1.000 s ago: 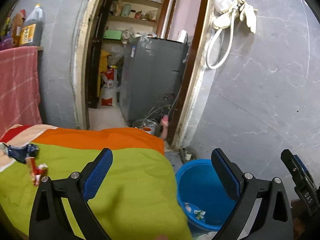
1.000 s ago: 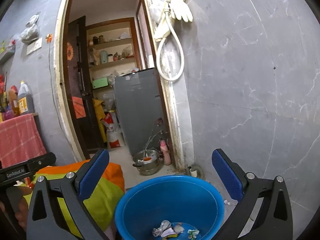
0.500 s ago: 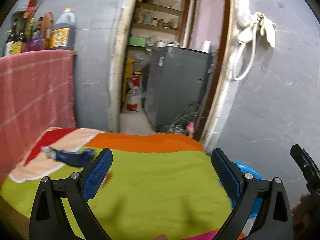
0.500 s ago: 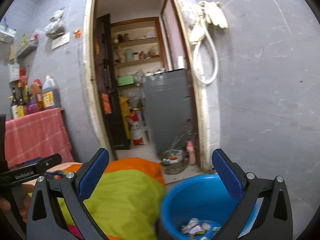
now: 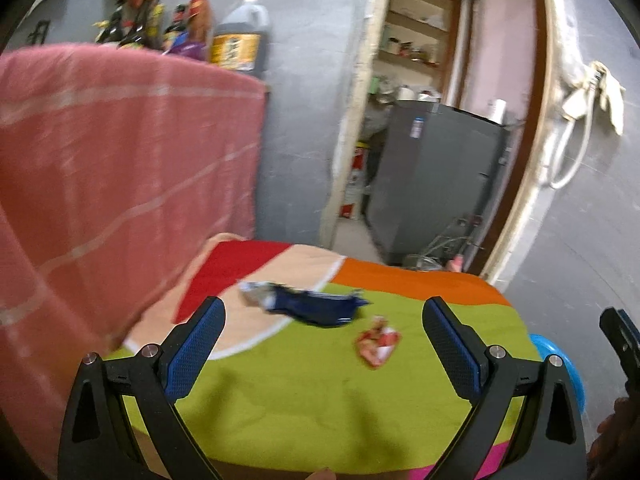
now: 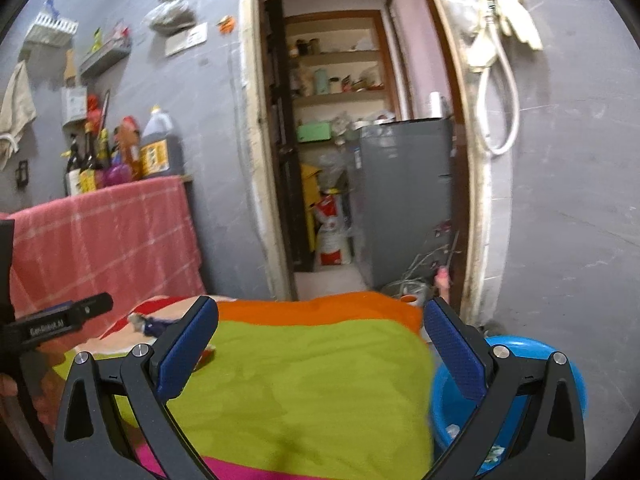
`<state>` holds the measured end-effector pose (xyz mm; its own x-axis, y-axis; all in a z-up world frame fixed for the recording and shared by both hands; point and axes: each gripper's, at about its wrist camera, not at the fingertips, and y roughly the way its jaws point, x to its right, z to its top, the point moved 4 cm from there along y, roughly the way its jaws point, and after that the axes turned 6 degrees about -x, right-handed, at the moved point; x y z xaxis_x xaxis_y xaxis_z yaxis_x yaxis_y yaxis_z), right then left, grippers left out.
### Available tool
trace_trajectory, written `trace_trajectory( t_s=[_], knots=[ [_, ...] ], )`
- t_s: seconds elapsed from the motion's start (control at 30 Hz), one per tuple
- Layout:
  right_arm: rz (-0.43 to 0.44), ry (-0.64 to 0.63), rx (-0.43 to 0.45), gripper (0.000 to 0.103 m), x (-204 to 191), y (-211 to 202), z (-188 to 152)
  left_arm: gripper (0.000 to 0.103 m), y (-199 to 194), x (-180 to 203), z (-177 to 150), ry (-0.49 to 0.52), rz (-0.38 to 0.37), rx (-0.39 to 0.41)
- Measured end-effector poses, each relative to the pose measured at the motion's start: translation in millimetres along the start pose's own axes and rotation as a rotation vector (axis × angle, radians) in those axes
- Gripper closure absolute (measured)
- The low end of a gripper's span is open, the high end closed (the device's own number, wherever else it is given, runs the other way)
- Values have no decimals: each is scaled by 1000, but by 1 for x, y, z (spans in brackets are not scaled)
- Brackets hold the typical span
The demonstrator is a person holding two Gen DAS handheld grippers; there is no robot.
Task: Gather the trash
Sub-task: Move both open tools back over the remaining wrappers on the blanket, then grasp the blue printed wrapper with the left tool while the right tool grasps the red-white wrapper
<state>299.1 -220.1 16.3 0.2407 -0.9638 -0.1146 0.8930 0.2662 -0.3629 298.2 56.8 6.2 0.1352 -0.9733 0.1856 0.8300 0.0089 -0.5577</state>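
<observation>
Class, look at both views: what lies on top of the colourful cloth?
Two pieces of trash lie on the colourful cloth: a dark blue wrapper and a crumpled red-and-white wrapper. In the right view the tool's finger hides most of both. What the cloth itself covers cannot be seen.

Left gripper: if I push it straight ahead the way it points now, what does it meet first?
Probably the dark blue wrapper lying on the multicoloured cloth, almost centred between the open left gripper fingers. The red-and-white wrapper sits nearer but right of centre. Depth is unclear, so the cloth itself might come first.
</observation>
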Motion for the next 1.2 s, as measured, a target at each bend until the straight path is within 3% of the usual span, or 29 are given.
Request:
trace_trajectory(
  t_s=[0.2,0.6,0.77,1.0,1.1,1.2],
  knots=[
    [76,-50,-121,0,-37,36,-7,6,13,-38,3,-39,51,-57],
    [213,-2,-414,1,-79,113,-29,6,50,-67,4,-38,104,-164],
    [251,-7,-509,16,-95,138,-40,6,62,-76,7,-58,108,-188],
    [279,-44,-637,25,-120,173,-59,6,77,-83,11,-86,102,-213],
    [270,-54,-652,30,-123,180,-59,6,80,-82,12,-99,86,-221],
    [250,-75,-652,45,-122,187,-57,6,85,-80,14,-105,68,-227]
  ],
)
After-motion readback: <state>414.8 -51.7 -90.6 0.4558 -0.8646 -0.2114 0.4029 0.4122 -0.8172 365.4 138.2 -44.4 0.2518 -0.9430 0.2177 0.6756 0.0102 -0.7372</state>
